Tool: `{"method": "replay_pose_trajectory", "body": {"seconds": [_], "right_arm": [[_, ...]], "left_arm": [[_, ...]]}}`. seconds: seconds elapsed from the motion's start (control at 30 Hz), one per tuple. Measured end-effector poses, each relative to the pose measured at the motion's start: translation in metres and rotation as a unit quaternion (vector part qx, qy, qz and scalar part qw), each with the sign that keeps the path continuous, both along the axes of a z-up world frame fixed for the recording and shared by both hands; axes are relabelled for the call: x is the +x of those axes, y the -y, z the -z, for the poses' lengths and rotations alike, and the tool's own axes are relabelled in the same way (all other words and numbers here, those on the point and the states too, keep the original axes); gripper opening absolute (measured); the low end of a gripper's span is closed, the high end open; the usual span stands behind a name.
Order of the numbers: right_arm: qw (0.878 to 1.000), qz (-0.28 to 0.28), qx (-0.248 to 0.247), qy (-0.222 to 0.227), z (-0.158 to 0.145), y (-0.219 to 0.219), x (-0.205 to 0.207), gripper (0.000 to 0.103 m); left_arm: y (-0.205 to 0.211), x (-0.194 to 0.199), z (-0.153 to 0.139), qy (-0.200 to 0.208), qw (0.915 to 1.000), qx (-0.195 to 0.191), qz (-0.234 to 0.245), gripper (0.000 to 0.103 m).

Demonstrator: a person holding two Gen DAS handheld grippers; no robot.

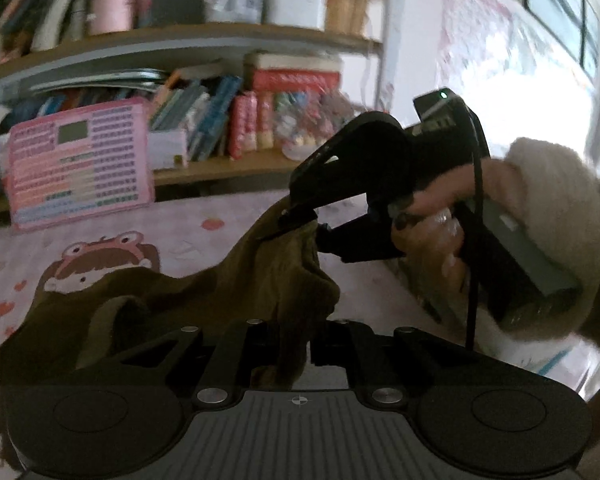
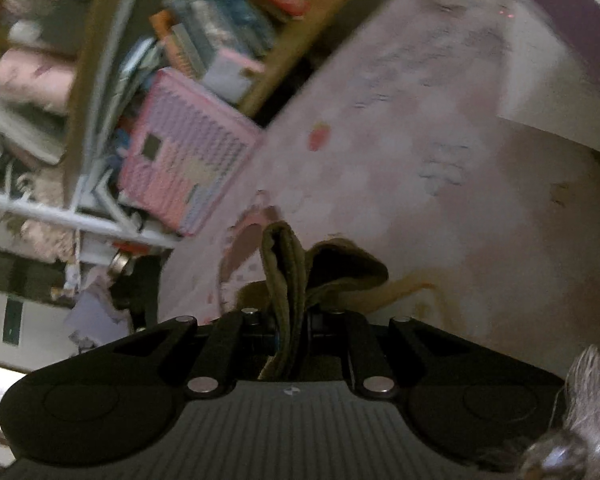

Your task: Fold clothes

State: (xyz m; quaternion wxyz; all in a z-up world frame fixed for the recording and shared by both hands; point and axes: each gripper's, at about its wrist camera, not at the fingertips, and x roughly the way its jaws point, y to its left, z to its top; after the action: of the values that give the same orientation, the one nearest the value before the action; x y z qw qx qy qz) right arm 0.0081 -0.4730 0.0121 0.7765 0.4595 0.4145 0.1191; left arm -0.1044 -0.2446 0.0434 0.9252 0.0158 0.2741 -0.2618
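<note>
An olive-brown garment (image 1: 204, 300) hangs lifted above a pink cartoon-print table cover (image 1: 188, 236). My left gripper (image 1: 290, 354) is shut on a bunched fold of it, close to the camera. My right gripper (image 1: 300, 218), held in a hand with a fluffy cream cuff, is shut on another edge of the garment, higher and farther away. In the right wrist view the right gripper (image 2: 290, 344) pinches a thick fold of the olive garment (image 2: 300, 276) over the pink cover (image 2: 420, 152). The left side of the garment droops toward the table.
A wooden bookshelf (image 1: 220, 168) with books stands behind the table. A pink chart board (image 1: 80, 160) leans against it; it also shows in the right wrist view (image 2: 184, 152). A bright window (image 1: 540, 60) is at the right. A white rack (image 2: 60, 208) stands at the left.
</note>
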Motion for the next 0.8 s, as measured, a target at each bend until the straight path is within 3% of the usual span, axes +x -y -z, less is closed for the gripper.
{"method": "replay_pose_trajectory", "body": {"seconds": [0.23, 0.47, 0.67, 0.77, 0.8], "right_arm": [[0.997, -0.042, -0.031, 0.06, -0.037, -0.062, 0.01, 0.01], [0.994, -0.052, -0.061, 0.079, -0.052, -0.131, 0.017, 0.01], [0.992, -0.061, -0.084, 0.066, -0.049, -0.193, 0.029, 0.011], [0.992, -0.063, -0.101, 0.048, -0.042, -0.221, 0.036, 0.021], [0.992, -0.062, -0.103, 0.044, -0.041, -0.229, 0.038, 0.029]], "left_arm": [[-0.06, -0.001, -0.014, -0.003, 0.9966, -0.072, -0.041, 0.009], [-0.126, 0.01, -0.019, -0.014, 0.9945, -0.092, -0.05, 0.009], [-0.181, 0.017, -0.01, -0.041, 0.9927, -0.097, -0.058, 0.013], [-0.209, 0.02, -0.003, -0.06, 0.9907, -0.091, -0.082, 0.021], [-0.218, 0.022, -0.001, -0.067, 0.9897, -0.086, -0.093, 0.025]]}}
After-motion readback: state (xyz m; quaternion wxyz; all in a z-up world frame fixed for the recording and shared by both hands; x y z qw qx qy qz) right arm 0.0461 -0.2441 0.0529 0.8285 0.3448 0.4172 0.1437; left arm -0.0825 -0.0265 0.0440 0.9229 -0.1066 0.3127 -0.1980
